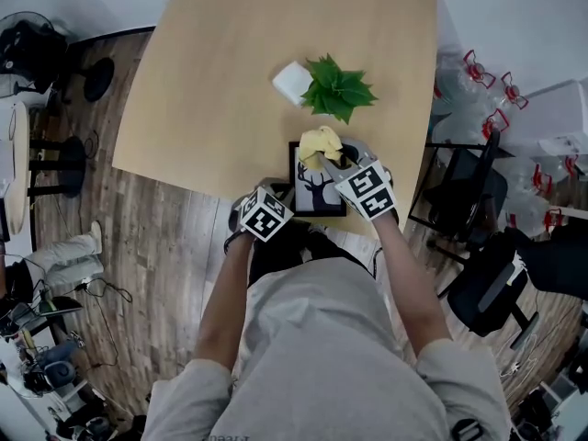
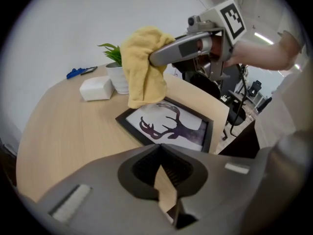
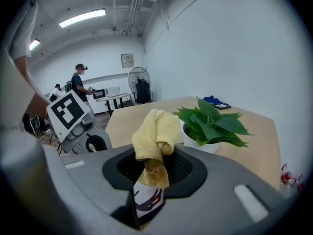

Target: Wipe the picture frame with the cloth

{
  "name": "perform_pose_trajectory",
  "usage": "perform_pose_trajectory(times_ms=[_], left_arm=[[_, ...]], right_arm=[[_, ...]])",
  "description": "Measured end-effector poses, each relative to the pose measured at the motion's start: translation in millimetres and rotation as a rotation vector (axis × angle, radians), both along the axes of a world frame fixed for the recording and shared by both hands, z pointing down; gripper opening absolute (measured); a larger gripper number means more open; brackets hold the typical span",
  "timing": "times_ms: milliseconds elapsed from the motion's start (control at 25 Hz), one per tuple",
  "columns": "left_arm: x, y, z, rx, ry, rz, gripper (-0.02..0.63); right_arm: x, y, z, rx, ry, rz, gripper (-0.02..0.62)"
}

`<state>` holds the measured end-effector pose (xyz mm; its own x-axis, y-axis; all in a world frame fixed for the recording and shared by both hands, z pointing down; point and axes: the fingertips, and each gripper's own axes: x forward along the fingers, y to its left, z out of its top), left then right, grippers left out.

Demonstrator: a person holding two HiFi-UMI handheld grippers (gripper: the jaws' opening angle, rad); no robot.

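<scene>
Gripping the cloth (image 1: 320,143) over the picture frame (image 1: 317,194), right gripper (image 3: 149,176) hangs beside the potted plant (image 1: 338,88); left gripper (image 2: 166,182) closed, empty

the picture frame (image 1: 317,193) lies flat on the table (image 1: 230,81) at its near edge. behind it stands the plant (image 1: 338,88), with a box (image 1: 292,82) just beside it on the left. the cloth (image 1: 320,143) hangs in the right gripper (image 1: 338,159), above the frame's far edge.

Your right gripper (image 3: 148,179) clamps the bunched yellow cloth (image 3: 155,131). Deer picture (image 3: 146,203) shows below the jaws. Potted plant (image 3: 211,125) sits beyond, on the table (image 3: 257,143).
</scene>
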<state>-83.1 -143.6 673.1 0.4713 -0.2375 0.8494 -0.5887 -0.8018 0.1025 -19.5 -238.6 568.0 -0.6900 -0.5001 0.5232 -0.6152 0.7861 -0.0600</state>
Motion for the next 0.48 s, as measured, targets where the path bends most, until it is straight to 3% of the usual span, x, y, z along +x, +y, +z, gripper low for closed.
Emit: perform_pose_trajectory(times_ms=[280,480], left_arm=[[5.0,-3.2,12.2,-0.042,0.0,0.083,0.052],[7.3,-0.7,13.8,-0.08,-0.042,0.155,0.054]], right_arm=[[-21.7,-8.6,10.0,-0.016,0.022,-0.021,0.104],[-37.8,-21.9,18.1,-0.03,0.009,-0.012,0.104]])
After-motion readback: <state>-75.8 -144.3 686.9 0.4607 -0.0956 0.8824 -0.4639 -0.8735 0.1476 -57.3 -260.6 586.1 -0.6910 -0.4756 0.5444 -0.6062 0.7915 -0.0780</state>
